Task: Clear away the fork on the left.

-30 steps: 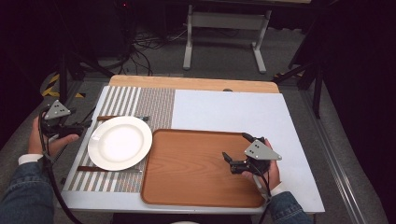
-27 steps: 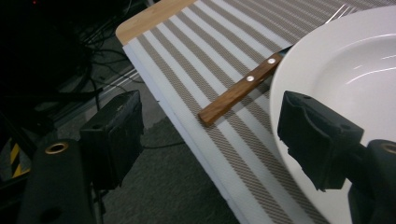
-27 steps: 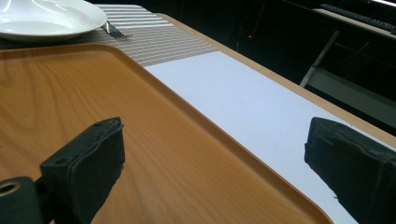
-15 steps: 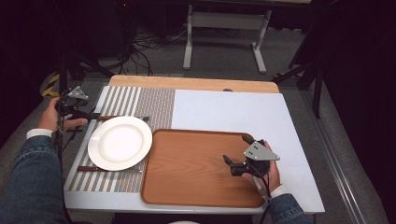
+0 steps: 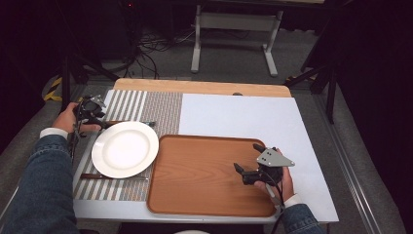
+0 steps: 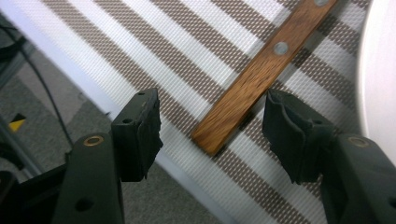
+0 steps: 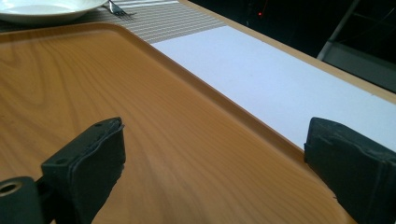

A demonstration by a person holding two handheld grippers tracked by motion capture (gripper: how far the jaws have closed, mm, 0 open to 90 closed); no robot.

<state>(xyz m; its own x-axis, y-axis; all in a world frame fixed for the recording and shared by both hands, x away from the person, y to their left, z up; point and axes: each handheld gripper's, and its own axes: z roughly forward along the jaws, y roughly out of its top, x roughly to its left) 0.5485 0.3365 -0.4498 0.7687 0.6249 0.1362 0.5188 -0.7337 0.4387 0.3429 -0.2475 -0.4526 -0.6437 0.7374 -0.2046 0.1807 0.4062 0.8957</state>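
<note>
High view: a white plate [image 5: 125, 149] sits on a striped mat [image 5: 160, 109] at the left of the table [image 5: 253, 114]. A wooden tray [image 5: 195, 170] lies just beside the plate, on its right. Behind the plate lies a fork [image 5: 127, 123] with a wooden handle. In front of the plate lies a knife [image 5: 104, 176], and the plate's rim covers part of it. The left gripper [image 5: 92, 113] is at the far left of the mat, right at the end of the fork's handle. The right gripper [image 5: 249, 171] is held over the right part of the tray, and its jaws are spread wide with nothing in them.

Left gripper view: the left gripper [image 6: 212, 126] points down at the mat [image 6: 140, 56]. The end of the wooden handle [image 6: 254, 79] lies between the two jaws. The jaws have just been closing in, but there is a gap on each side of the handle, so the pads do not press on it. The handle lies flat on the mat. The plate's [image 6: 380, 70] edge shows at the right.

Right gripper view: the right gripper [image 7: 215, 156] looks along the tray [image 7: 93, 93]. Its jaws stand far apart and hold nothing. The tray's edge runs between them. The plate [image 7: 42, 8] and the fork's prongs [image 7: 116, 9] are far off at the top left.
</note>
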